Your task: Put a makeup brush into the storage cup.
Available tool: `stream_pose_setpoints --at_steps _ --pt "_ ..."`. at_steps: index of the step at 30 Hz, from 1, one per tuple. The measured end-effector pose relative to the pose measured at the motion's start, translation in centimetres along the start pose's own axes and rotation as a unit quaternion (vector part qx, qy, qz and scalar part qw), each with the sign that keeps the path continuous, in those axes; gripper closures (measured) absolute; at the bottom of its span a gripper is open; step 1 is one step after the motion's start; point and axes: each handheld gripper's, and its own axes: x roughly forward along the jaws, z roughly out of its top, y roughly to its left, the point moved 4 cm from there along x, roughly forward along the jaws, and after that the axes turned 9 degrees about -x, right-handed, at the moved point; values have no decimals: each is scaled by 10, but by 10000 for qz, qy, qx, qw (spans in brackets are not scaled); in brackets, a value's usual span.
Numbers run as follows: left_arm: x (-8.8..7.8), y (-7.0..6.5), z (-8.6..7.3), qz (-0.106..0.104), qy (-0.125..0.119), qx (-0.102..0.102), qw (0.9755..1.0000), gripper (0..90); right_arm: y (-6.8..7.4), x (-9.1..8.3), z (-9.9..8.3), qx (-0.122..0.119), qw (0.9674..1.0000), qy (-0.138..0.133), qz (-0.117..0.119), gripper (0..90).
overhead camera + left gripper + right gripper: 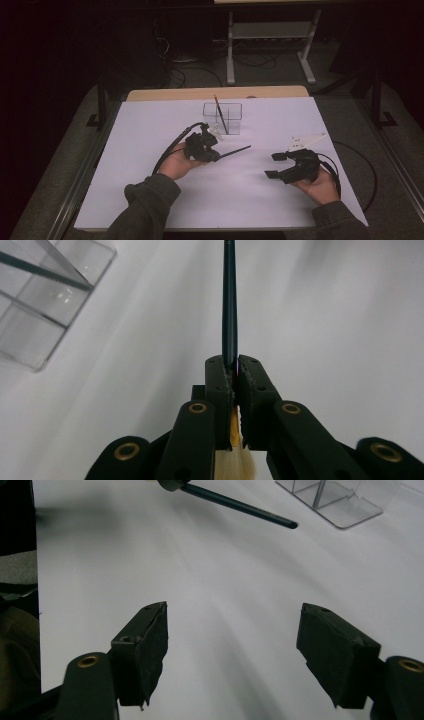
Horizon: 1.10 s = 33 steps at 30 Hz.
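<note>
The left tool (212, 152) sits a little left of the counter's (150, 125) middle in the high view, its jaws clamped on a dark brush (235, 151); the handle juts out toward 2 o'clock, its tip free above the white counter; in the left gripper view the handle (230, 305) runs straight toward 12 o'clock from between the closed jaws, and pale bristles (232, 465) show behind them at the bottom edge. A clear box (222, 119) with an inner divider stands just beyond the left tool, toward 12 o'clock; another brush (220, 114) leans inside it, its top tilted toward 11 o'clock; in the left gripper view the box (45, 305) lies at 10 o'clock, apart from the held brush. The right tool (272, 165) rests at 4 o'clock on the counter, well apart from the left; its jaws stand wide with nothing between them, bare counter showing in the gap in the right gripper view (232, 645); there the held brush's handle (240, 507) crosses at 12 o'clock, with the box (345, 500) at 1 o'clock.
</note>
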Motion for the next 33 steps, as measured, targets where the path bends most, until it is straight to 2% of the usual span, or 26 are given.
stream_pose_setpoints --at_steps 10,20,25,33 --pt "-15 -10 -21 -39 89 232 9997 840 7 7 14 -174 9996 105 199 276" --pt "-33 -23 -30 -158 -53 511 9986 840 19 10 43 -537 9978 253 298 280" --pt "-39 -27 -32 -195 -89 657 9976 840 23 13 57 -763 9959 330 349 280" --pt "-45 -31 -34 -289 -104 781 9965 840 31 26 76 -1062 9919 428 546 283"
